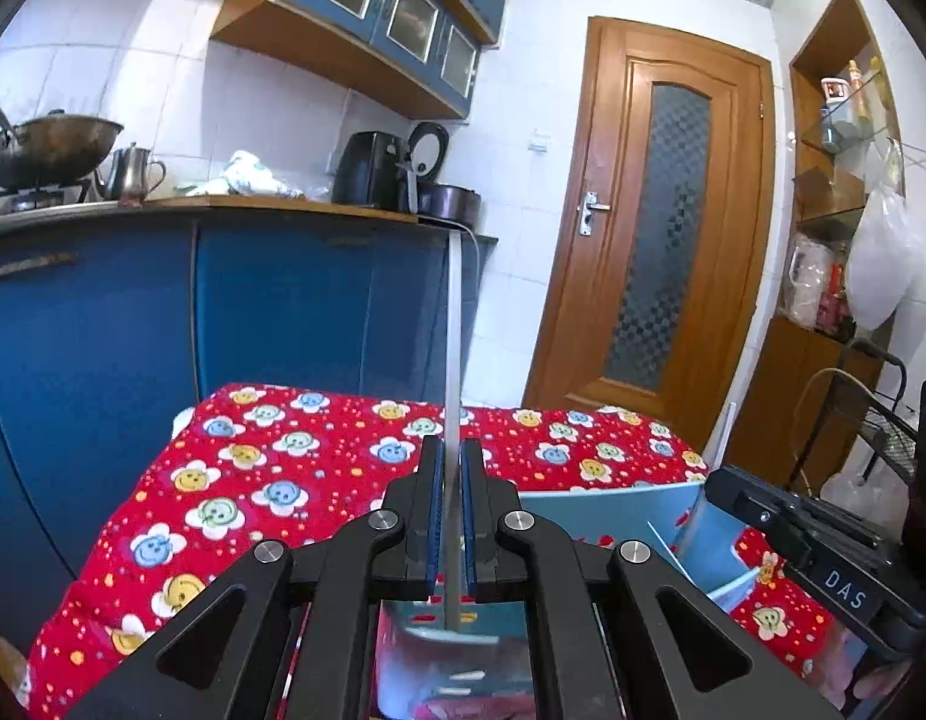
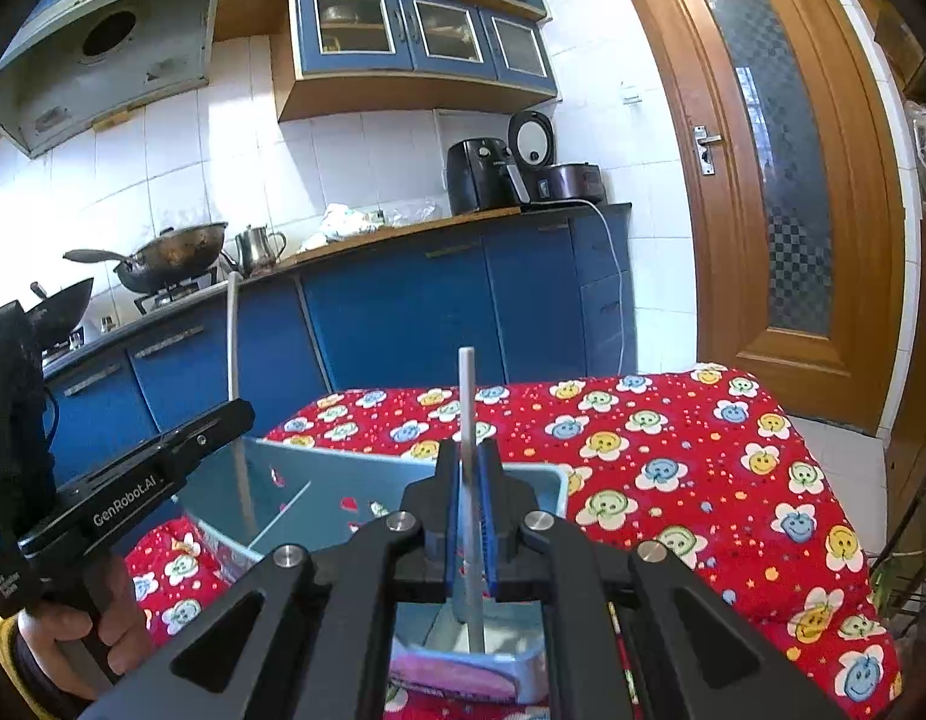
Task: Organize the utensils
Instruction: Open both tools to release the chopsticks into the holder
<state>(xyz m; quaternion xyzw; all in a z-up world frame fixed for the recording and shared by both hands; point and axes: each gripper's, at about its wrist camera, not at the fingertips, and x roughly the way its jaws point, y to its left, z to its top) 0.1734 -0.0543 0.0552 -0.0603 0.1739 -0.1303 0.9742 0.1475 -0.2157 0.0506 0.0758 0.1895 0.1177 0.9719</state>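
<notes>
Both my grippers hold chopsticks over the blue box.
Left gripper jaws clamp one chopstick (pointing twelve o'clock); right gripper jaws clamp another chopstick, above the blue box.

The left gripper sits at the bottom centre, its blue-padded jaws closed on a long pale stick-like utensil that stands nearly upright and runs toward twelve o'clock, its top end crossing the blue cabinets. Its lower end reaches down into a light blue container set on the red flower-print cloth. At four o'clock the right gripper shows as a black body just beside the container. At ten o'clock a wok and a metal kettle stand on the counter; a wooden door fills two o'clock.
</notes>
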